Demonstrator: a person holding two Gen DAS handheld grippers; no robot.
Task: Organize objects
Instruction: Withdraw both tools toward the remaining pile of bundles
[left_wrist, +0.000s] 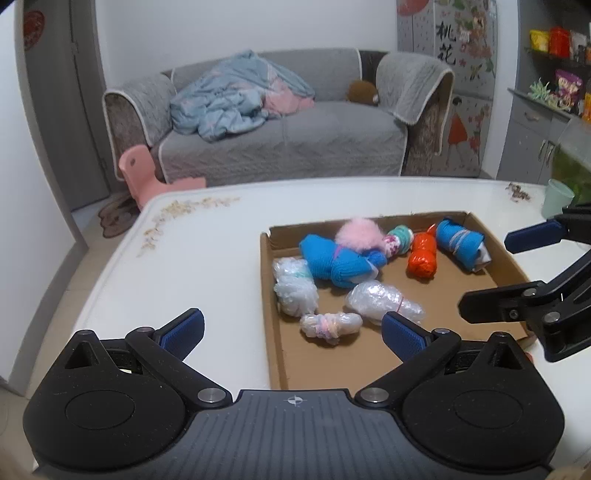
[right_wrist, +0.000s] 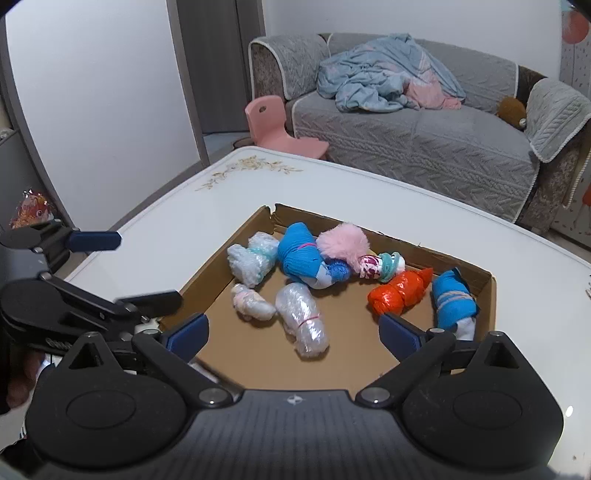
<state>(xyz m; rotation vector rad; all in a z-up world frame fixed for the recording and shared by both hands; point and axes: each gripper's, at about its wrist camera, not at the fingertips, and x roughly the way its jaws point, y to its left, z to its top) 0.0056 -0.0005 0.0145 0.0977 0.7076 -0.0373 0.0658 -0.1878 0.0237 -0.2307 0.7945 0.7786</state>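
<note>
A shallow cardboard tray (left_wrist: 272, 306) lies on the white table and holds several rolled bundles. Among them are a big blue knit roll (left_wrist: 332, 262), a pink fluffy ball (left_wrist: 360, 230), an orange bundle (left_wrist: 423, 256), a second blue roll (left_wrist: 460, 245) and clear plastic-wrapped rolls (left_wrist: 380, 301). My left gripper (left_wrist: 291, 328) hangs open above the tray's near left corner with nothing between its fingers. My right gripper (right_wrist: 293, 326) is open over the tray's near edge, also holding nothing, above a clear plastic roll (right_wrist: 303, 317). Each gripper shows at the edge of the other's view.
The white table (left_wrist: 192, 258) has floral prints near its far edge. A pale green cup (left_wrist: 557, 197) stands at the far right. Behind the table are a grey sofa (left_wrist: 295, 140) with a blue blanket, a pink child's chair (left_wrist: 138, 170) and shelves.
</note>
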